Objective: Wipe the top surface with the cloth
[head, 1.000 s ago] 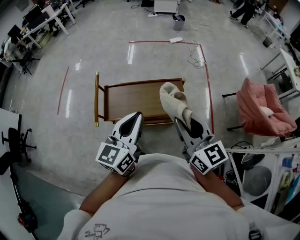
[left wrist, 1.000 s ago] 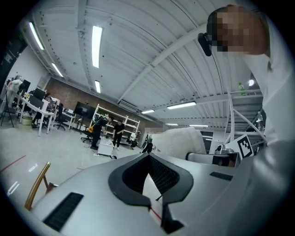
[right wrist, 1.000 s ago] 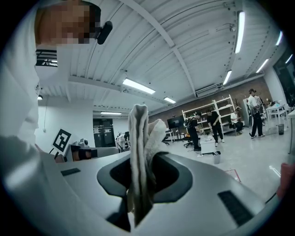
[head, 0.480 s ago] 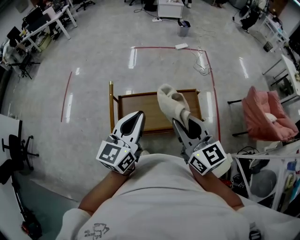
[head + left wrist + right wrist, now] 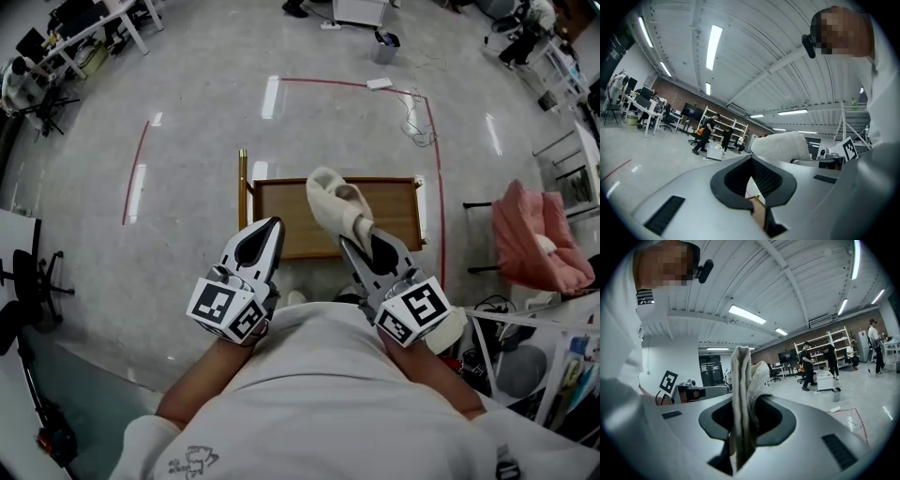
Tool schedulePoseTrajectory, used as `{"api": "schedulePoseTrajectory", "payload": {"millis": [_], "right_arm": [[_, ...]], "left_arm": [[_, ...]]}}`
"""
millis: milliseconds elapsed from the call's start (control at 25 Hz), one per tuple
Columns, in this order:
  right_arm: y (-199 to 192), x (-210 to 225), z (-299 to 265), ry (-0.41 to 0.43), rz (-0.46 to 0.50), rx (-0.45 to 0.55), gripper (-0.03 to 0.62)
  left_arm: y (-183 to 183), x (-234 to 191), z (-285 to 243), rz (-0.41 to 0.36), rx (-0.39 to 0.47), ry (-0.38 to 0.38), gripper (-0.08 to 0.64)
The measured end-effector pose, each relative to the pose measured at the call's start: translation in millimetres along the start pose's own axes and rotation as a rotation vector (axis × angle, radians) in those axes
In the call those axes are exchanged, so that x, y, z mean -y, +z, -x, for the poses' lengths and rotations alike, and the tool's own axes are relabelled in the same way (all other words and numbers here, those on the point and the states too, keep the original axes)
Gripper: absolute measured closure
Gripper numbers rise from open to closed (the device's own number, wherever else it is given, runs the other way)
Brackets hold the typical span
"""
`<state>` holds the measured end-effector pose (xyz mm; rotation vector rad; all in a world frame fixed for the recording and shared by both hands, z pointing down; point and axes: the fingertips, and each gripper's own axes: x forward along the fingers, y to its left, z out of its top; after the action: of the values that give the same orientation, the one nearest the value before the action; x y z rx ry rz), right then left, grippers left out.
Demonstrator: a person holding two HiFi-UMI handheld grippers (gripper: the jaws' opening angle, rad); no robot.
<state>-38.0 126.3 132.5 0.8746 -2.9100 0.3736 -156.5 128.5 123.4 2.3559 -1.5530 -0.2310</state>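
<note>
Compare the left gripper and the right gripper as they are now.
The right gripper is shut on the cream cloth, which stands up out of it; the left gripper is shut on nothing.
In the head view the left gripper's tip is bare, while the right gripper's tip is covered by the cloth.
Shared: both are held in front of the person's body and point toward the wooden cart.

Cream, slightly nubbly cloth [image 5: 339,208]. My right gripper [image 5: 352,246]: silver-grey shell, black pads. My left gripper [image 5: 272,227]: same grey, black-and-white square markers on its cube. Warm brown wooden table [image 5: 291,202], glossy pale grey floor [image 5: 187,112], red tape lines [image 5: 139,169], pink chair [image 5: 539,234].
</note>
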Motion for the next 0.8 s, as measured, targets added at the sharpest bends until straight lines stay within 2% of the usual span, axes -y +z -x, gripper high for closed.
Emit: {"api": "schedulePoseTrajectory", "payload": {"millis": [160,320,800], "right_arm": [[-6,6,-18,0.024,-0.013,-0.034,0.503],[-4,18,-33,0.068,0.006,-0.046,0.503],[18,92,-82,0.246,0.001,-0.084,0.502]], "left_arm": [[-4,-18,-1,0.017,0.002,0.032,0.552],[-6,-26,-10,0.001,0.01,0.072,0.552],[-3,-53,-65,0.005,0.036,0.269,0.552]]}}
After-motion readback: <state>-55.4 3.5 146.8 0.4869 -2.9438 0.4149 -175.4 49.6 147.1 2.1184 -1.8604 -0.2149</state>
